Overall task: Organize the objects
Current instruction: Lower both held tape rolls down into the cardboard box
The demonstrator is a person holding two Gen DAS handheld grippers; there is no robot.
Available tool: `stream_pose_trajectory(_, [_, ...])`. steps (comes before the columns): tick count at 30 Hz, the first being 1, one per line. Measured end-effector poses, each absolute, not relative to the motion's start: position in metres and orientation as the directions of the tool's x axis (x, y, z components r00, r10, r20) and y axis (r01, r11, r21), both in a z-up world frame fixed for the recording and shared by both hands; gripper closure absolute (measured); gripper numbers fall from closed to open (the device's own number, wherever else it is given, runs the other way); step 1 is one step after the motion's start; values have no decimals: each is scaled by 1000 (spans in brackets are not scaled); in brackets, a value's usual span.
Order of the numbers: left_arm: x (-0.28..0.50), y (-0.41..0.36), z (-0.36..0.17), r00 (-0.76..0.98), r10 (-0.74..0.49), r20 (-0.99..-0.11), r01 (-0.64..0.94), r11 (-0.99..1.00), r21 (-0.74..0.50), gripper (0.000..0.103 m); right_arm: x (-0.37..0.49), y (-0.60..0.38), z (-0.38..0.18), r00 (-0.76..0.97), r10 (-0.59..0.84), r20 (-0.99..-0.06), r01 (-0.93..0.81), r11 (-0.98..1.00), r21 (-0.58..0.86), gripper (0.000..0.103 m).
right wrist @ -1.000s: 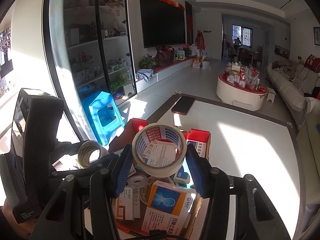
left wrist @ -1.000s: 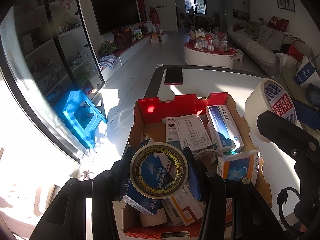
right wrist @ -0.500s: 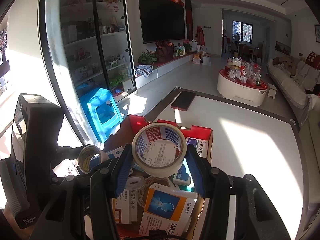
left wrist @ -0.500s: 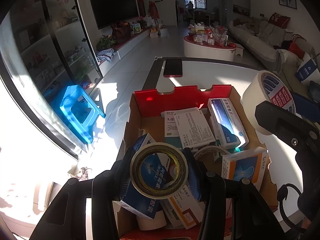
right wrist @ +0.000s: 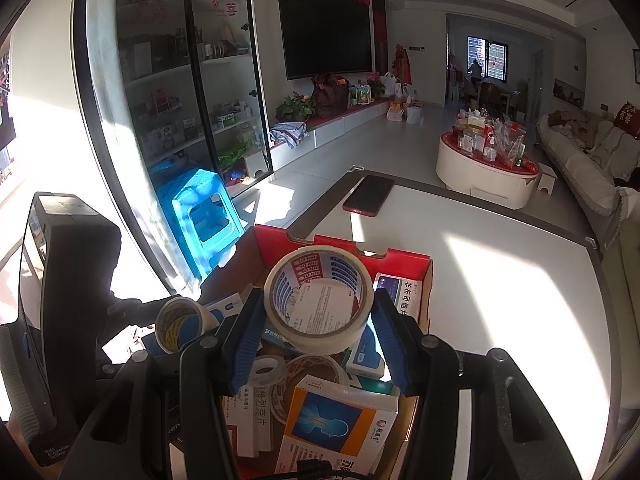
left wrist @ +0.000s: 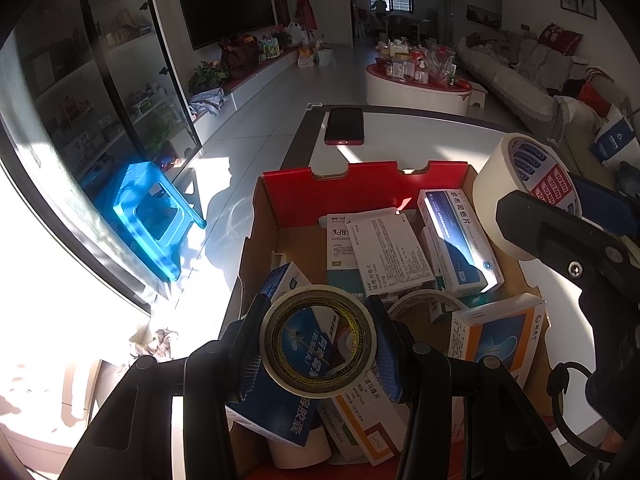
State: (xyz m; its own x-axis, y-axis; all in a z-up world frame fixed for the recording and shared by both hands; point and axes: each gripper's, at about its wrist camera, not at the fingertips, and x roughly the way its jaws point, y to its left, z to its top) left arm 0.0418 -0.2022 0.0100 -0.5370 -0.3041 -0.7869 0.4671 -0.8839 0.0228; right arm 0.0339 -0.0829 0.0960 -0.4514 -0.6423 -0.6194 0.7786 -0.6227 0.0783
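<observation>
Cardboard box [left wrist: 256, 240] with a red inner flap sits on the white worktop [right wrist: 500, 272], crammed with medicine cartons [left wrist: 456, 244] and loose tape rolls. Above it, the left gripper [left wrist: 318, 340] clamps a yellowish tape roll [left wrist: 318, 338]; the right gripper [right wrist: 320, 316] clamps a printed white tape roll [right wrist: 318, 298]

you get hard sunlight from the left — the floor [left wrist: 48, 240] blows out white, the table [right wrist: 500, 280] carries bright patches and sharp shadows. fisheye edges bend and darken — focus stays crisp throughout.
</observation>
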Motion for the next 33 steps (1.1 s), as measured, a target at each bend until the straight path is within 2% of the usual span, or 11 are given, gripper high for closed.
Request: stream_pose_trajectory(33, [25, -209, -9, -513, -274, -814, 459, -888, 10, 51, 17, -100, 73, -429, -618, -658, 772, -630, 88, 50])
